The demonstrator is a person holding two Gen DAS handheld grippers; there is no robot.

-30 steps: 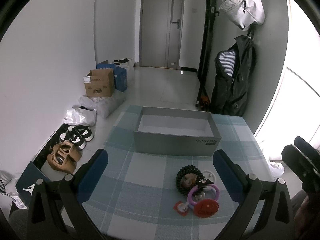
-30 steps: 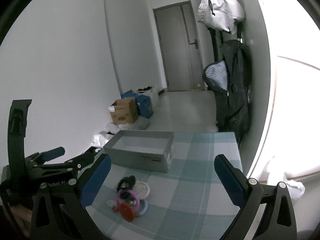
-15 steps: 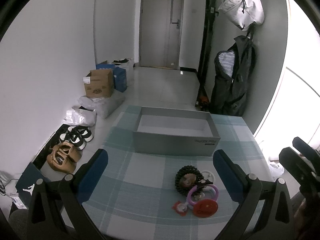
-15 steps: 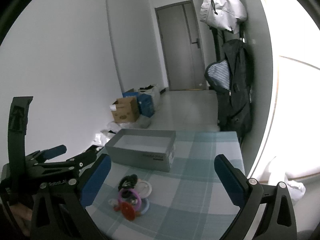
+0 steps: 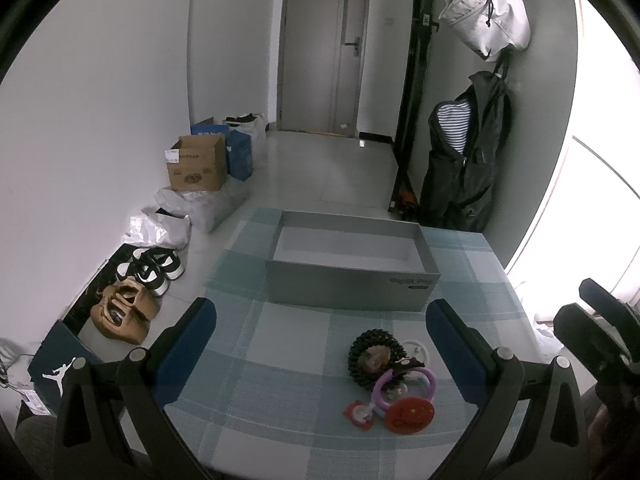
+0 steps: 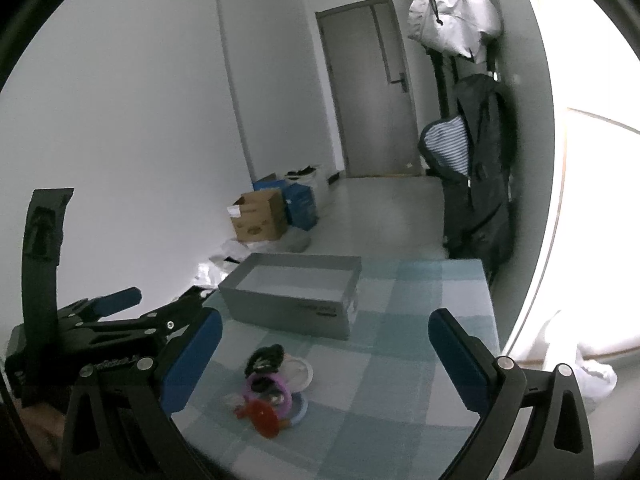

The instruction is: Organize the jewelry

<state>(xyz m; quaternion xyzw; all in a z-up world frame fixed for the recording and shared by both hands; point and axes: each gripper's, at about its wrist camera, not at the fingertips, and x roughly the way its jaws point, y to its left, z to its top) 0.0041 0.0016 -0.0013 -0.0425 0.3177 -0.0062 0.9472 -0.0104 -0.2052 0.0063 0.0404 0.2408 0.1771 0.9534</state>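
On a checked tablecloth (image 5: 280,344), both grippers, left (image 5: 320,344) and right (image 6: 324,356), hang wide open and empty, barely shifted from a second ago; nothing is picked up yet. Jewelry (image 5: 388,376) sits heaped just before the box (image 5: 348,284), whose visible floor looks bare

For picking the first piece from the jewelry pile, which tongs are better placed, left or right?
Probably the right tongs. Both are open and empty, but the jewelry pile lies nearly between the right fingers, while it sits far to the right side of the left tongs. The gray box is empty.
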